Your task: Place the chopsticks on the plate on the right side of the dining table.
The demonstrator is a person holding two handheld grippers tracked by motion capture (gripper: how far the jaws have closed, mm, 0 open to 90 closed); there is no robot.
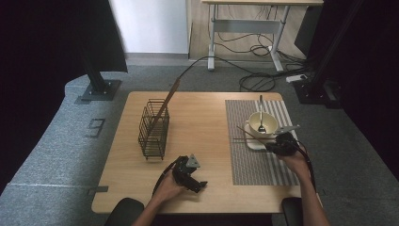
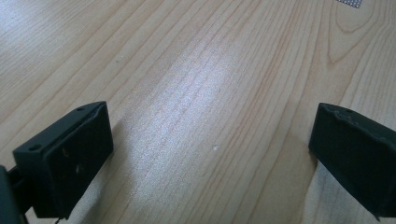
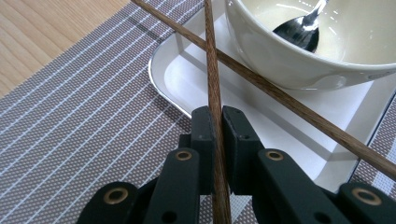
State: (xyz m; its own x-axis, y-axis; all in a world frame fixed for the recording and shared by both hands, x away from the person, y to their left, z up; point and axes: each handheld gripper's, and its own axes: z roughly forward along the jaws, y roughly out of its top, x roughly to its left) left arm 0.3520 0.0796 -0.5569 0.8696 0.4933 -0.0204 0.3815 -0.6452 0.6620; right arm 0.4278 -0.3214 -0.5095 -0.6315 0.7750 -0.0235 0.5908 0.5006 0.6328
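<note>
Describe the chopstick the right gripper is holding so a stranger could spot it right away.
Find the striped placemat on the table's right side, then the white tray under the bowl. Two wooden chopsticks cross there; the held chopstick is the one clamped in the right gripper, lying over the other chopstick.

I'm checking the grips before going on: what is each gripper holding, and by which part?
The right gripper is shut on a wooden chopstick, clamping its shaft partway along. The left gripper holds nothing; its jaws stand open.
</note>
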